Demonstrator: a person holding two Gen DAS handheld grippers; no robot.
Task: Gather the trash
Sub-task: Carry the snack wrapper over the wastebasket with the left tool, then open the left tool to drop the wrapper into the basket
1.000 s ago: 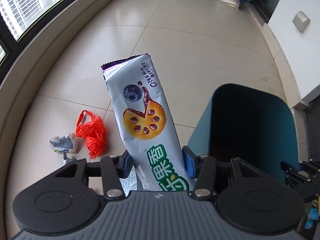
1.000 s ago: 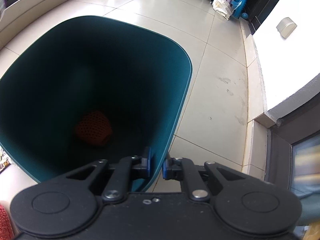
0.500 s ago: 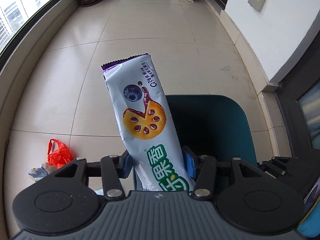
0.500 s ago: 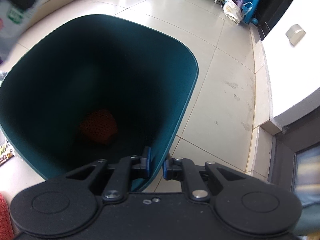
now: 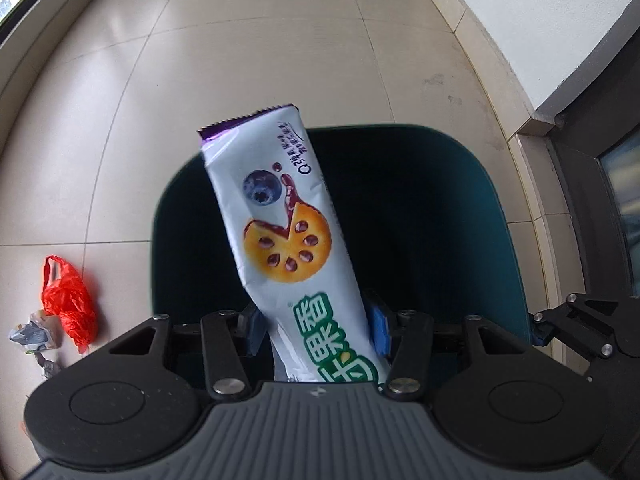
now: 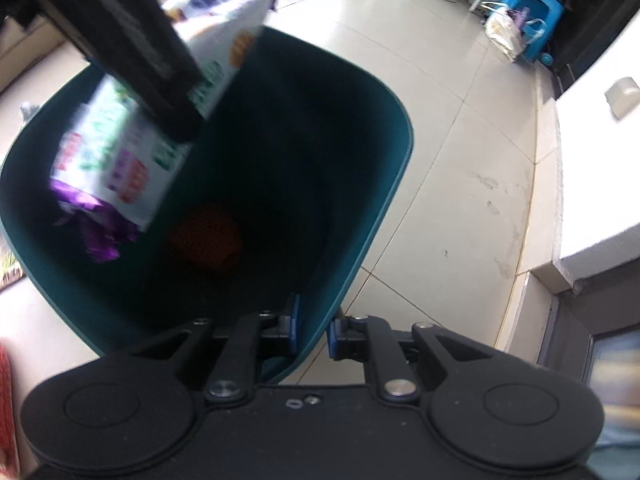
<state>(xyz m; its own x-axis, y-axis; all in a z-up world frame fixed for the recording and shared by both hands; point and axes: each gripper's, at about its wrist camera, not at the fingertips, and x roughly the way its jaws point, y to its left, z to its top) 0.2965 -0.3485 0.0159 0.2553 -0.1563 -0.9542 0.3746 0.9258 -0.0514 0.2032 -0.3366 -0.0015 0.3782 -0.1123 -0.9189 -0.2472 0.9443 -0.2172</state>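
My left gripper (image 5: 316, 330) is shut on a long white biscuit wrapper (image 5: 288, 240) with a blueberry picture and green lettering. It holds the wrapper pointing down over the mouth of the dark teal bin (image 5: 492, 208). In the right wrist view the wrapper (image 6: 120, 152) hangs blurred over the bin's left side, partly hidden by a black finger (image 6: 160, 80) of the left gripper. My right gripper (image 6: 314, 330) is shut on the bin's near rim (image 6: 400, 152), one pad inside the wall and one outside. An orange net-like piece (image 6: 206, 236) lies at the bin's bottom.
On the tiled floor left of the bin lie a red plastic bag (image 5: 70, 304) and a crumpled grey wrapper (image 5: 34, 332). A white wall and dark door frame (image 5: 592, 128) run along the right. A blue stool (image 6: 528, 4) and white bag (image 6: 504, 32) stand far back.
My left gripper has carried the wrapper from left of the bin to above its mouth. The wrapper and left gripper have entered the right wrist view. My right gripper stays on the rim.
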